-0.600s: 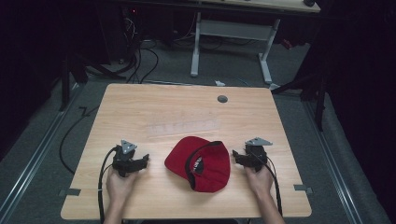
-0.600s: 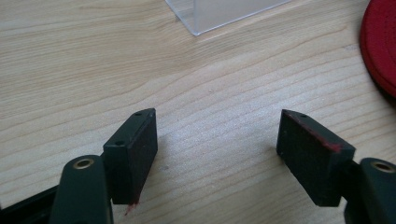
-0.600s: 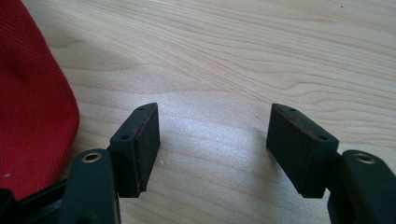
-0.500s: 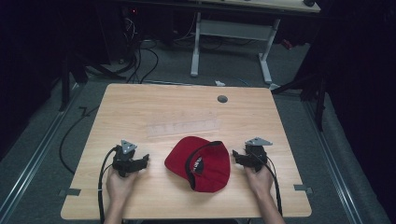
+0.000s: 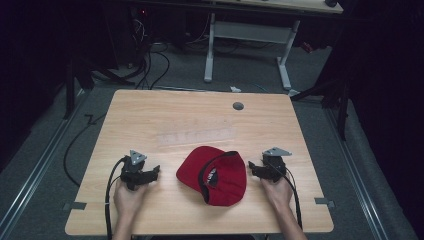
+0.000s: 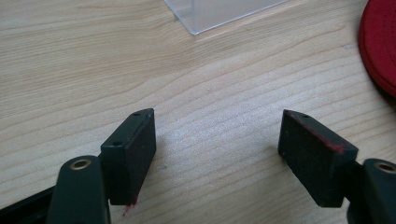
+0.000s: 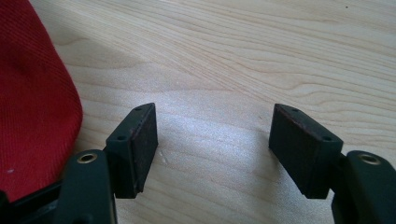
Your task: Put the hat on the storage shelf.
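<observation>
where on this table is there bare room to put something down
The table is bare across its far half, between the clear plastic tray and the far edge, apart from a small grey cap. The near middle is crowded: red cap between left gripper and right gripper.

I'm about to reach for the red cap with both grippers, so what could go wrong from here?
1. The red cap lies upside down between the open left gripper and right gripper; soft fabric may slide or fold instead of being gripped.
2. The clear plastic strip lies just beyond the cap on the table and could get pushed.
</observation>
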